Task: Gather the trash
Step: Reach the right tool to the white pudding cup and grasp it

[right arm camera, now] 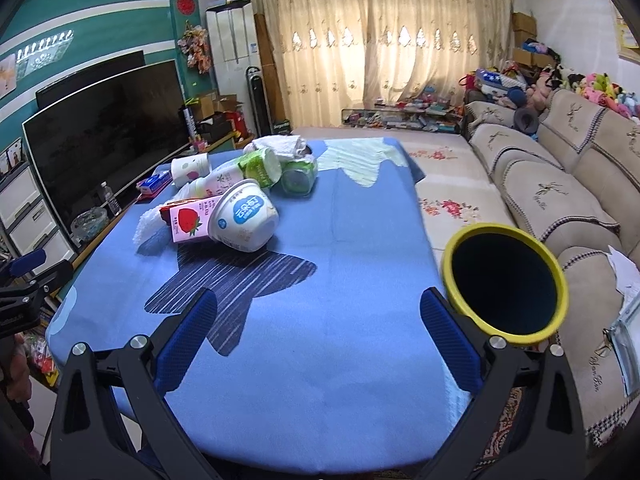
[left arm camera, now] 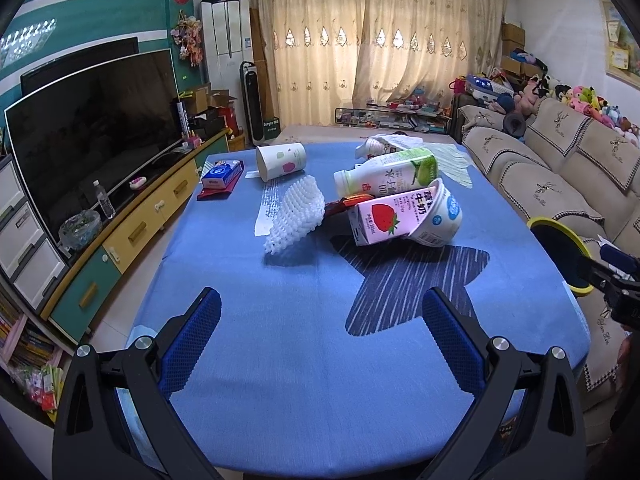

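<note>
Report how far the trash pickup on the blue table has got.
Done: nothing visible; no trash shows inside the yellow-rimmed bin. In hand: nothing; the left gripper and right gripper are both open over the blue tablecloth. Left: the strawberry milk carton, yogurt tub, green-label bottle, foam net and paper cup.

Both tongs, left (left arm camera: 320,312) and right (right arm camera: 318,312), gape empty
</note>
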Motion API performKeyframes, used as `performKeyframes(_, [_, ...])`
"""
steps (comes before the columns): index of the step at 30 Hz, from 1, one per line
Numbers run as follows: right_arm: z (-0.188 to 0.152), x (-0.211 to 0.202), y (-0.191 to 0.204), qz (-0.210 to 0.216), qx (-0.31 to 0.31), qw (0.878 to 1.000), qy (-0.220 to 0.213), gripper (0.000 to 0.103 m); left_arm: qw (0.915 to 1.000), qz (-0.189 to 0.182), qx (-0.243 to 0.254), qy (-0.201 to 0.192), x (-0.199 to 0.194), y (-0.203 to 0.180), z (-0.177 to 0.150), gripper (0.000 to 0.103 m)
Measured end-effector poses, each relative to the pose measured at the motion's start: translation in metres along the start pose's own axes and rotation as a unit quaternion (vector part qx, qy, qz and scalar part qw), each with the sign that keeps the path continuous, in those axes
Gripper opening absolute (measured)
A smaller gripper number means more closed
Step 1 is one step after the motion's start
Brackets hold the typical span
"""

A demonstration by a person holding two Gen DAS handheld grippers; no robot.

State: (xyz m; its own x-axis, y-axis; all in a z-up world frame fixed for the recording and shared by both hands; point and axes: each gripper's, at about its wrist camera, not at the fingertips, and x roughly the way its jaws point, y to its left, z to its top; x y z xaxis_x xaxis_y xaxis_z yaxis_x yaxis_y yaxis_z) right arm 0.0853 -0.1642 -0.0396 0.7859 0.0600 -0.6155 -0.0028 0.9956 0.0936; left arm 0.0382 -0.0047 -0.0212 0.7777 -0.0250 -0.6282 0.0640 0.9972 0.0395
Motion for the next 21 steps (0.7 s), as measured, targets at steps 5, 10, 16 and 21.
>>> performKeyframes(5, [0.012, 0.029, 0.013, 0.021, 0.001, 1.0, 0.013, 0.097, 1.0, 0.005, -0.002, 0.001, 0.019, 0.004, 0.009, 0.099])
performKeyframes(10, [0.031, 0.066, 0.033, 0.048, -0.002, 0.998, 0.032, 0.097, 1.0, 0.007, 0.006, 0.001, 0.038, 0.005, 0.019, 0.099])
performKeyframes(16, [0.048, 0.114, 0.054, 0.077, -0.052, 0.994, 0.064, 0.097, 0.9999, 0.0, 0.016, 0.005, 0.059, 0.007, 0.027, 0.099])
performKeyframes(21, [0.053, 0.145, 0.062, 0.094, -0.147, 0.981, 0.085, 0.097, 0.9999, -0.002, 0.012, 0.007, 0.073, 0.013, 0.029, 0.099])
